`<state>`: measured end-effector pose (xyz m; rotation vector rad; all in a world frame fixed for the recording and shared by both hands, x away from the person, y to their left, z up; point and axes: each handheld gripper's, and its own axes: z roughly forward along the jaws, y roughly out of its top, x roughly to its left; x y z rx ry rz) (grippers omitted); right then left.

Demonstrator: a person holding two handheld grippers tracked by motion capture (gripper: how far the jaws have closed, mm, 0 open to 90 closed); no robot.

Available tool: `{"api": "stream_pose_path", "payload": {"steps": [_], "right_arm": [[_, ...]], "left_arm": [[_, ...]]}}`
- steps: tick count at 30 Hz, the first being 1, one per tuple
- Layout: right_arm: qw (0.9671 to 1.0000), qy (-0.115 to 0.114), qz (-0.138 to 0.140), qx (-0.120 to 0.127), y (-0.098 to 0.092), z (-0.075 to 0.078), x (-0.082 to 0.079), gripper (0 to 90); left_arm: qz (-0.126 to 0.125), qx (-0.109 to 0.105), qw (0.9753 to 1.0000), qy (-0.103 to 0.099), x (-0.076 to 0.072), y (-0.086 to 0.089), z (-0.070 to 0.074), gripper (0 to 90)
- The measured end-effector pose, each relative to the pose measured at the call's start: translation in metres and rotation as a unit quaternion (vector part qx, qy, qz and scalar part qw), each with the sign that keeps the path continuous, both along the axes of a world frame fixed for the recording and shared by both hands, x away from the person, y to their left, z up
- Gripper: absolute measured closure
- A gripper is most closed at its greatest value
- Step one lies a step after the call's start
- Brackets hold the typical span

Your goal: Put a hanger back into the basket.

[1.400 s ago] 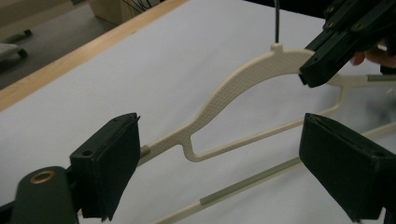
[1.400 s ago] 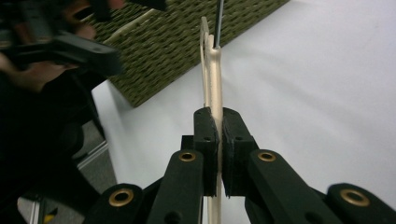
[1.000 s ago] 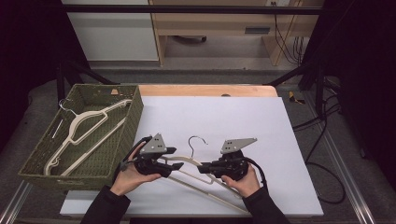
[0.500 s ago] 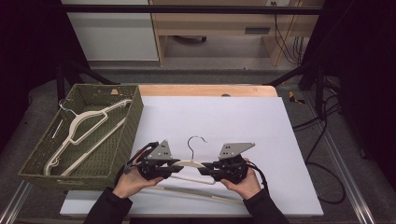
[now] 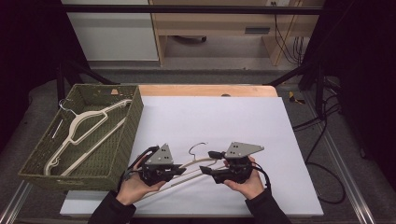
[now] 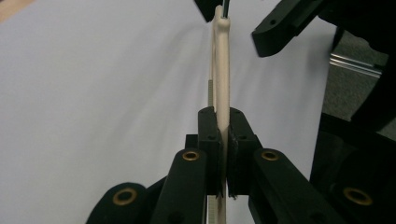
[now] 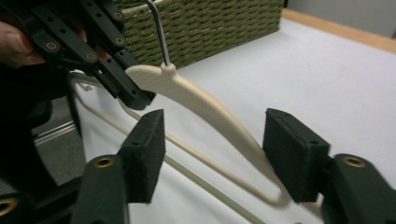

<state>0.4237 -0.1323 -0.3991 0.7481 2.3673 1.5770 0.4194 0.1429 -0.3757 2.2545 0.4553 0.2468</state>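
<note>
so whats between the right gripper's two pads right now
In the right gripper view, the cream hanger's arm runs through the gap between the right gripper's open pads, touching neither; the left gripper clamps it near the hook.

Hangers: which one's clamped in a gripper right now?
The cream hanger on the white table sheet, pinched edge-on by the left gripper. The other hanger lies loose in the green basket, untouched.

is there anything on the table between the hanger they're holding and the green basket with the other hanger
Nothing visible lies between them. The hanger, clamped in the left gripper, has bare white table up to the basket. The basket's near wall rises beside it, so the hanger would probably need lifting over the rim.
</note>
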Motion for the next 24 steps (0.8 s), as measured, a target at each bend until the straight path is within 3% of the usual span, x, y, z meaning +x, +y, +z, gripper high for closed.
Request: {"api": "stream_pose_path", "payload": {"steps": [6,11,12,16,24], "right_arm": [[0.9984,-0.009,-0.052,0.019,-0.024,0.0,-0.002,21.2],[0.9941,-0.001,-0.106,0.02,-0.047,-0.005,-0.001,12.2],[0.9918,-0.005,-0.126,0.021,-0.054,-0.005,0.0,10.5],[0.986,-0.01,-0.162,0.041,-0.071,0.0,-0.001,8.8],[0.9742,-0.02,-0.213,0.071,-0.104,0.01,-0.005,6.9]], "left_arm": [[0.059,-0.025,0.9979,-0.008,0.001,0.01,0.003,86.5],[0.087,-0.056,0.9944,-0.022,-0.001,0.021,0.013,86.4],[0.088,-0.059,0.9941,-0.023,-0.002,0.023,0.014,86.4],[0.1,-0.087,0.9906,-0.033,-0.005,0.032,0.024,86.4],[0.111,-0.097,0.988,-0.047,-0.007,0.048,0.051,86.5]]}}
